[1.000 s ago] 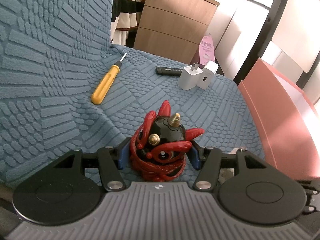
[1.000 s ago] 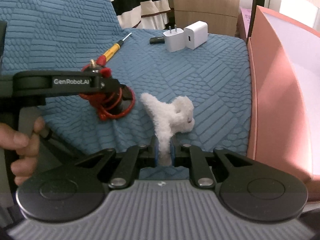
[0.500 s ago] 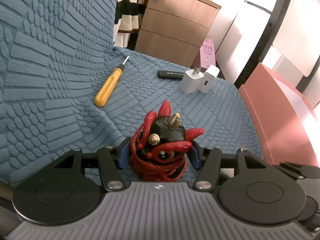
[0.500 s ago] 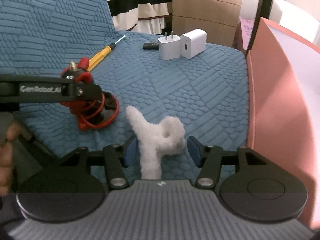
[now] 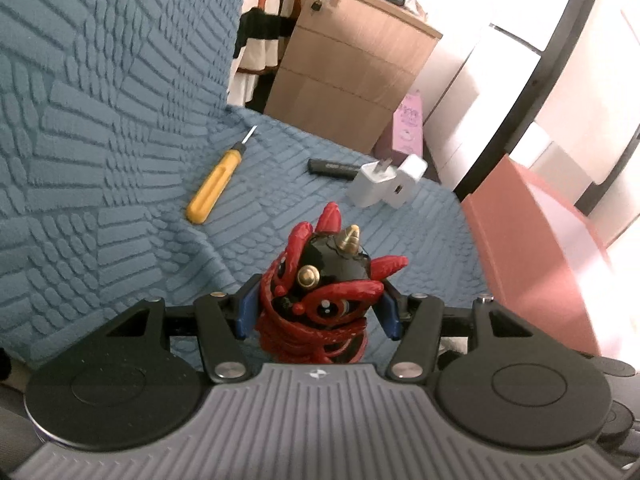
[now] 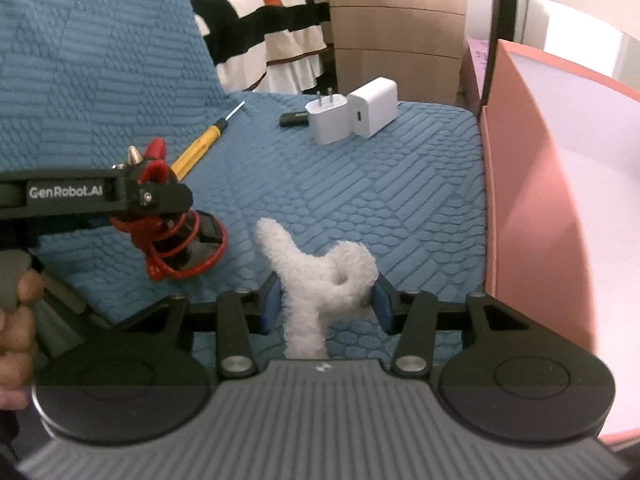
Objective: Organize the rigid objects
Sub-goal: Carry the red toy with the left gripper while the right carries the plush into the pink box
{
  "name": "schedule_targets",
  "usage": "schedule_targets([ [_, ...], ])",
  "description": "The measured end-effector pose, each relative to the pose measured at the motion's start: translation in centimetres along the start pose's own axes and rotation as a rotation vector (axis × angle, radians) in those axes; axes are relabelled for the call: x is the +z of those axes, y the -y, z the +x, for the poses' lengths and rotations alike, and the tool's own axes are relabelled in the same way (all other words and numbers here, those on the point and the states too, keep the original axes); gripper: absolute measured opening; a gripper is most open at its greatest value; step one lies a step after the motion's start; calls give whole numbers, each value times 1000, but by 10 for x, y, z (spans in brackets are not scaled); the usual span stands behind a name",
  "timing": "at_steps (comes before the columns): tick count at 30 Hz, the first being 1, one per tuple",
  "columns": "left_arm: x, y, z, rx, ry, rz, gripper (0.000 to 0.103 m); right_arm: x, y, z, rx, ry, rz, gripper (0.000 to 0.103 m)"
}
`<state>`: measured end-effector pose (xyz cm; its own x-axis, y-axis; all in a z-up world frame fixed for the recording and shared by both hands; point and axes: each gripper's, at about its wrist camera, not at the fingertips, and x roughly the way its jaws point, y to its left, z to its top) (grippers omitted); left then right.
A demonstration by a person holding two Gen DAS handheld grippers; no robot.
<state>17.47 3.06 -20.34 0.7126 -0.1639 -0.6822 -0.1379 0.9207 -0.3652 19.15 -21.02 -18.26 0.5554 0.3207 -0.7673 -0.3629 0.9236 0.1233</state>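
Observation:
A red and black horned figurine (image 5: 320,292) sits between the blue pads of my left gripper (image 5: 316,306), which is shut on its sides just above the blue sofa seat (image 5: 360,236). The right wrist view shows the same figurine (image 6: 180,248) hanging under the left gripper's finger (image 6: 160,198). My right gripper (image 6: 326,302) is closing its jaws around a white fluffy toy (image 6: 320,276) standing on the seat. Both pads touch its fluff. A person's hand (image 6: 18,320) holds the left gripper's handle.
Farther back on the seat lie a yellow screwdriver (image 5: 214,186), two white chargers (image 6: 352,114) and a black stick (image 5: 332,168). A pink box (image 6: 532,200) with an open top stands against the seat's right edge. Behind are a wooden cabinet (image 5: 352,80) and striped cloth (image 6: 264,24).
My right gripper opened off the toy's thin part, moved forward, and now narrows around the wider body. The left gripper kept its grip on the figurine and barely moved.

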Motion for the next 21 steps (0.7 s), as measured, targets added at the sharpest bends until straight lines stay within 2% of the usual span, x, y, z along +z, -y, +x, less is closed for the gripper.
schedule_targets([
  [10, 20, 34, -37, -19, 38, 67, 63, 22, 4, -43, 7, 65, 21, 50],
  [21, 46, 84, -78, -110, 72, 102, 63, 62, 27, -100, -9, 182, 67, 50],
])
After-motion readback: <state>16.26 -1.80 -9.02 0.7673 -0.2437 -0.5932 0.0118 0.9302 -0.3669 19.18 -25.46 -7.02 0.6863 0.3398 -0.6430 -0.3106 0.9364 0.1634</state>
